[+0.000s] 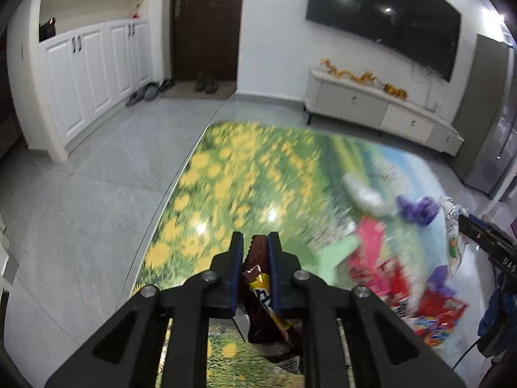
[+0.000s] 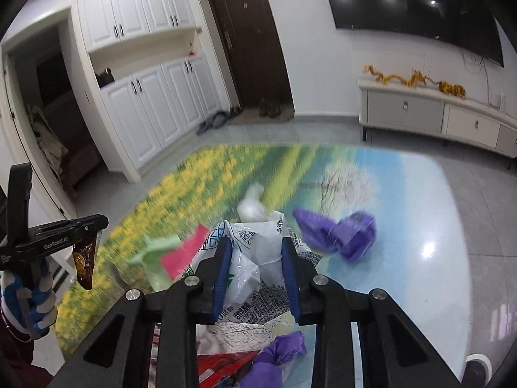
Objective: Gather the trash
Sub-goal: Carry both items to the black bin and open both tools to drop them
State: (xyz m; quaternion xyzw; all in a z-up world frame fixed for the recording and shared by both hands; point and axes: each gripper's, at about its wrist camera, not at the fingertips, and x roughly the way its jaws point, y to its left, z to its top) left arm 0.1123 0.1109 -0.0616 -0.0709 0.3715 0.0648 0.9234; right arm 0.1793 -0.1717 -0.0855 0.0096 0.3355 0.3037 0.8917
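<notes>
A brown snack wrapper (image 1: 258,278) is clamped between the jaws of the left gripper (image 1: 255,242) and is held above the counter (image 1: 226,174). A white plastic bag (image 2: 258,245) is clamped by the jaws of the right gripper (image 2: 257,255), with more wrappers lying near it. If the bag mouth is not kept wide, the wrapper could be dropped beside it.

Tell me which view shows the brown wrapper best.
Left wrist: the brown wrapper fills the centre, pinched in the left gripper. The right wrist view shows it only small, dangling at the left edge.
</notes>
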